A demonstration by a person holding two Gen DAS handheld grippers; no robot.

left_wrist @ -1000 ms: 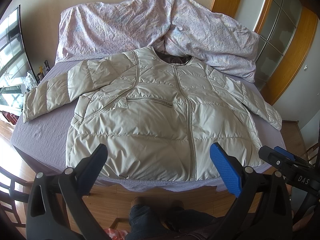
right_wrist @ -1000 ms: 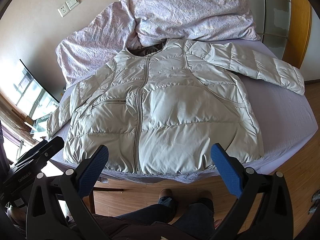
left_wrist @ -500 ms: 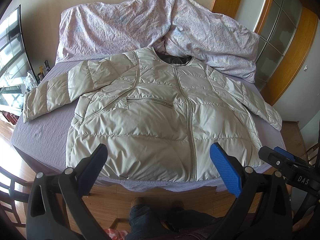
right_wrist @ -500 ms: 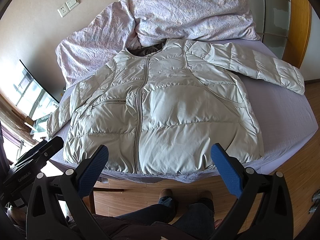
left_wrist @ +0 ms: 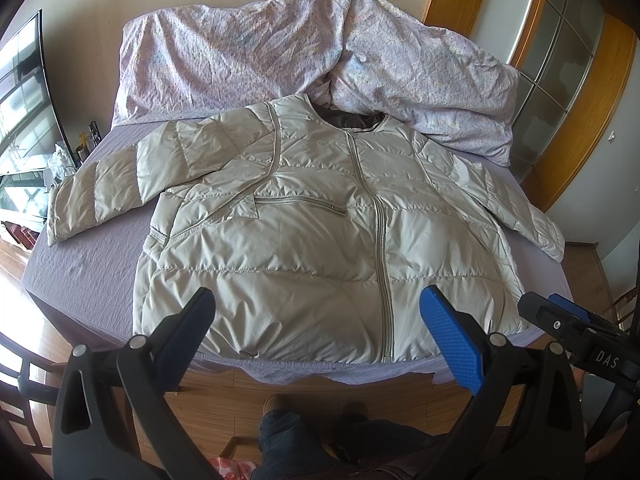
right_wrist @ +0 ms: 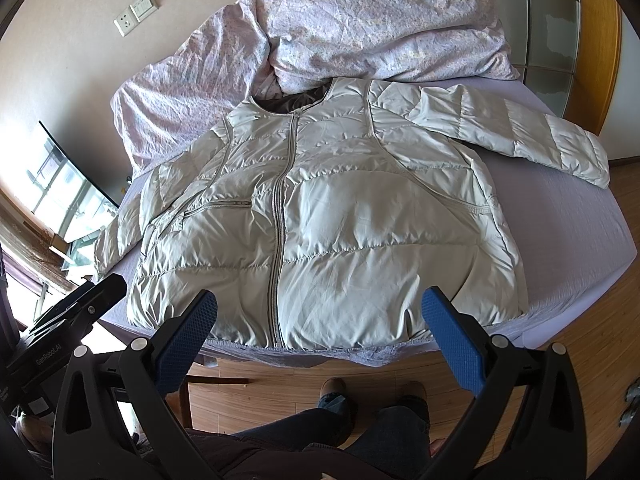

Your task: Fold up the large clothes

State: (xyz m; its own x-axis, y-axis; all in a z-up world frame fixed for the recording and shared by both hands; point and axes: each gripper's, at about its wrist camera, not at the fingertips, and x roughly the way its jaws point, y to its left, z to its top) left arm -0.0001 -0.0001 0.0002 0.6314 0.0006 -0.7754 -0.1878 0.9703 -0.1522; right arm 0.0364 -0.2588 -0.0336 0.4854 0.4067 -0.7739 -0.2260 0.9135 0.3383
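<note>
Standing at the foot of the bed [left_wrist: 80,264], you hold the left gripper [left_wrist: 316,320] and right gripper [right_wrist: 320,320] wide open and empty above the hem of the jacket [left_wrist: 304,240]. It lies flat, zipped, sleeves spread. Nothing looks folded yet; a sleeve probably comes next.

Bright daylight, sharp, fisheye-warped edges

Left tongs [left_wrist: 316,320] spread wide, empty; right tongs [right_wrist: 320,320] spread wide, empty, side by side.
</note>
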